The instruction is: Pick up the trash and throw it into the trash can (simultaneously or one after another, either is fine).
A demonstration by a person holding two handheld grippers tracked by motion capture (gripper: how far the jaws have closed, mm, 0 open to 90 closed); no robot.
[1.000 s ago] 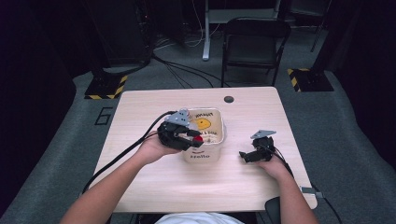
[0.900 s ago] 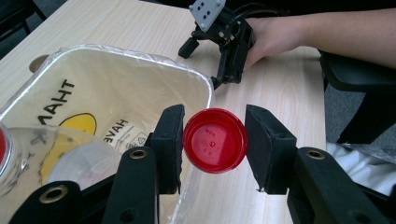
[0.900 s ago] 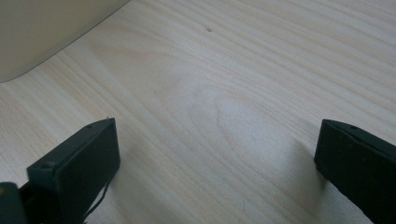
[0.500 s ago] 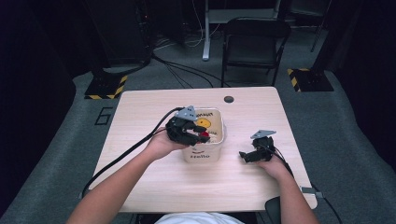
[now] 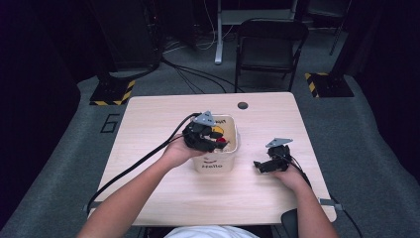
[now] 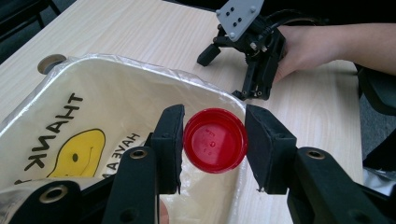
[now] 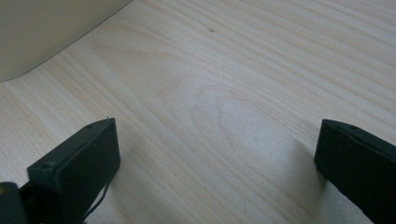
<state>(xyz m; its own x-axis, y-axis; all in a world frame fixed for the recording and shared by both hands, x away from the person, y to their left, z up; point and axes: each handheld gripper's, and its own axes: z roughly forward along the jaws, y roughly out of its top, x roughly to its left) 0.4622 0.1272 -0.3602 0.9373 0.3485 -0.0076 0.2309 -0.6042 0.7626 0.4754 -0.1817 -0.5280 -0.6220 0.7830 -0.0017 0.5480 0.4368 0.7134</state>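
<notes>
A cream bin [image 5: 214, 162] lined with a plastic bag that bears a yellow smiley [image 6: 79, 151] stands mid-table. My left gripper [image 5: 216, 143] hangs over the bin's open top, shut on a round red cap [image 6: 215, 140] that both pads press from the sides. The cap [image 5: 221, 142] is above the bin's near right corner [image 6: 236, 105]. My right gripper [image 5: 259, 164] rests on the table to the right of the bin, its jaws wide open with only bare wood [image 7: 224, 107] between them. Its body [image 6: 254, 42] lies beyond the bin in the left gripper view.
The wooden table [image 5: 148, 129] has a round cable hole [image 5: 242, 105] near its far edge. A black chair [image 5: 270, 47] and cables lie on the floor beyond. The bin's side [image 7: 46, 28] shows at the upper left of the right gripper view.
My left gripper has moved right and a little down with the red cap, from the bin's left rim to over its inside. The right gripper has stayed put.
</notes>
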